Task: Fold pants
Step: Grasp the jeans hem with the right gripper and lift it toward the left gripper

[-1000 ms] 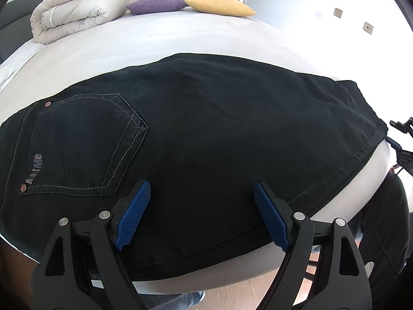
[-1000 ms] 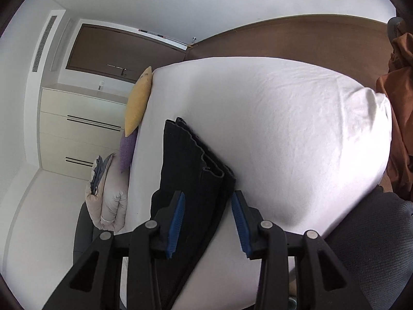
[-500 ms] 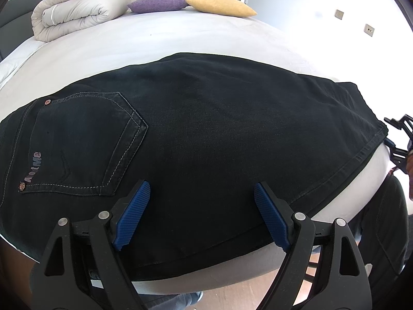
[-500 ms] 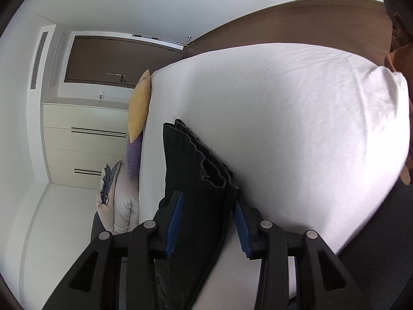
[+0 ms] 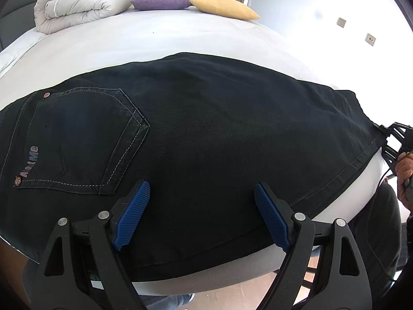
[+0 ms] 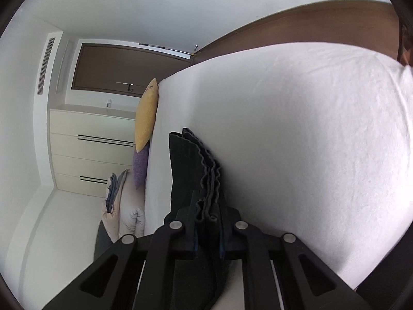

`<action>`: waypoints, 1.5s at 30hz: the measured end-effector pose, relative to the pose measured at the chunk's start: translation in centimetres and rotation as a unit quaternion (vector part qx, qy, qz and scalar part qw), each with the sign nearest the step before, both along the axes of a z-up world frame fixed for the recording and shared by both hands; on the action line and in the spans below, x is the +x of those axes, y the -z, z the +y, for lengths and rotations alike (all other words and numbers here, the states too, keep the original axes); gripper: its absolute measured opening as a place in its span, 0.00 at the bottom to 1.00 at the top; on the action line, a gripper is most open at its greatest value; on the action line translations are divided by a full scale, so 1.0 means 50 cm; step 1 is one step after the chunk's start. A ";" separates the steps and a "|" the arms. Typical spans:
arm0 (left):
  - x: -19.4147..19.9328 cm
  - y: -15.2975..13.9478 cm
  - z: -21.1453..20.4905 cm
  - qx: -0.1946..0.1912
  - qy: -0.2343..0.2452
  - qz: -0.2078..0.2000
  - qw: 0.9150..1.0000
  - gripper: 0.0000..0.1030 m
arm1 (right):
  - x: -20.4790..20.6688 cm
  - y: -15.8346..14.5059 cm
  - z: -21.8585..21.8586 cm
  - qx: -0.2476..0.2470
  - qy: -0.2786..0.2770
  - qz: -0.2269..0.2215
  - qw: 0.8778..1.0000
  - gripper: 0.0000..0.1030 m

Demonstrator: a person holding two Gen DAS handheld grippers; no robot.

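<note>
Black jeans (image 5: 211, 134) lie flat on the white bed (image 5: 160, 36), back pocket (image 5: 85, 139) at the left, leg hems at the right. My left gripper (image 5: 200, 206) is open and hovers over the near edge of the jeans, beside the pocket. My right gripper (image 6: 207, 228) is shut on the stacked hems of the jeans (image 6: 191, 170) at the bed's right edge. It also shows in the left wrist view (image 5: 395, 142) at the hem end.
A rolled beige duvet (image 5: 80, 5), a purple pillow (image 5: 162, 1) and a yellow pillow (image 5: 224, 7) lie at the far end of the bed. A white dresser (image 6: 90, 152) and a brown door (image 6: 129, 69) stand beyond. Wood floor (image 6: 309, 25) runs alongside the bed.
My right gripper has moved in onto the leg hems and closed on them. The left gripper has stayed open in place.
</note>
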State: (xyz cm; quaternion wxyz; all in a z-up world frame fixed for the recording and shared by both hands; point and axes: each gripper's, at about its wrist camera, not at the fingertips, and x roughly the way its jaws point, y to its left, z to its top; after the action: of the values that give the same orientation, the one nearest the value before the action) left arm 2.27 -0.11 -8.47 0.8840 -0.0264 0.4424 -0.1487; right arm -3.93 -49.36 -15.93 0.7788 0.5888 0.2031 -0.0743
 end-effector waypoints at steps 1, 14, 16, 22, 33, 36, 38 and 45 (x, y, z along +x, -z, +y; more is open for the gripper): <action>0.000 -0.001 0.005 -0.003 0.000 0.000 1.000 0.80 | 0.010 -0.022 0.013 -0.031 -0.008 0.008 0.999 0.11; 0.052 -0.054 0.081 -0.209 -0.061 0.047 0.975 0.91 | 0.160 -0.052 0.651 -0.648 -0.302 0.109 0.691 0.12; 0.071 -0.061 0.075 -0.235 -0.062 0.056 0.968 0.92 | 0.157 -0.033 0.664 -0.666 -0.289 0.110 0.679 0.12; 0.153 -0.062 0.002 -0.299 -0.030 0.114 0.947 0.93 | 0.131 -0.071 0.684 -0.692 -0.266 0.082 0.666 0.12; 0.252 -0.067 -0.078 -0.317 0.022 0.174 0.932 0.91 | 0.078 -0.111 0.796 -0.724 -0.289 0.036 0.626 0.12; 0.268 -0.063 -0.062 -0.309 0.029 0.184 0.932 0.46 | 0.063 -0.118 0.832 -0.728 -0.306 0.019 0.614 0.12; 0.278 -0.067 -0.038 -0.290 0.027 0.184 0.939 0.23 | 0.058 -0.121 0.861 -0.731 -0.320 0.007 0.602 0.12; 0.303 -0.113 0.065 -0.218 0.044 0.154 0.963 0.09 | 0.041 -0.128 0.955 -0.730 -0.373 -0.035 0.572 0.12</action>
State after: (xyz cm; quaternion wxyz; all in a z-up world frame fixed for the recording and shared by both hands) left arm 17.40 3.15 -2.79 0.7706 -0.2213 0.5309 -0.2744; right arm -1.89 -1.60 -9.54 0.9099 -0.3054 0.2540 0.1198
